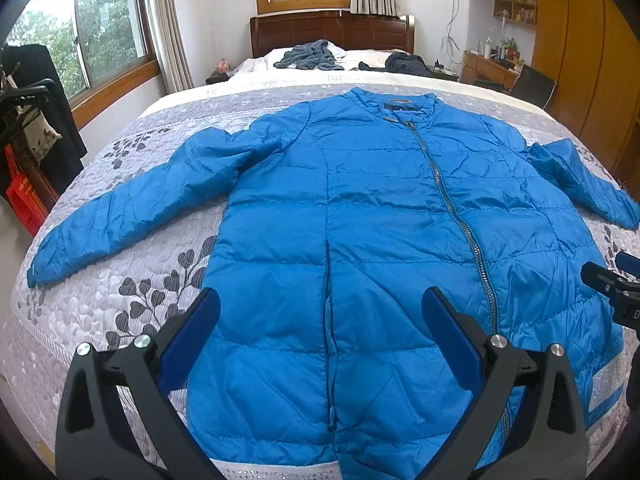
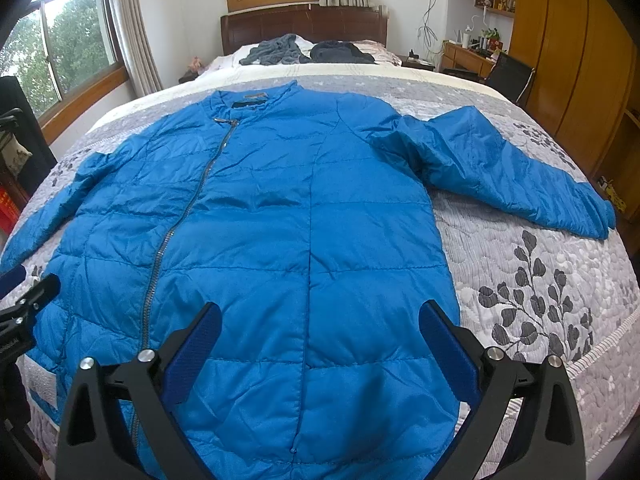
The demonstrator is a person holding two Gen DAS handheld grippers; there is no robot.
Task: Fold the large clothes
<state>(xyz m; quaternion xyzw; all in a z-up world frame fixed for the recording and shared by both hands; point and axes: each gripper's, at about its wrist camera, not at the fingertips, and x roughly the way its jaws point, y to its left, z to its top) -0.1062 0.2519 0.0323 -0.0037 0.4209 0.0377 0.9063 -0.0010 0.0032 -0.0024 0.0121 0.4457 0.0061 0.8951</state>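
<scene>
Left fingers: point(image 1: 320, 312) are standing wide apart above the jacket's point(image 1: 392, 216) hem, gripping nothing and, as far as I can tell, touching nothing.
Right fingers: point(image 2: 320, 322) are likewise spread wide over the hem on the other side, empty.
Jacket: is lying face up and zipped on the bed point(image 1: 132, 280), collar toward the headboard, both sleeves point(image 2: 520, 176) spread out to the sides.
Slip risk: the shell is looking slick and puffy, so a shallow pinch is likely sliding off mid-fold.
Layer risk: a deep bite may be catching the quilt under the hem and dragging it along.
Skew risk: uneven lifting by the two hands may be pulling the body askew, with trapped air springing the fold back open.
</scene>
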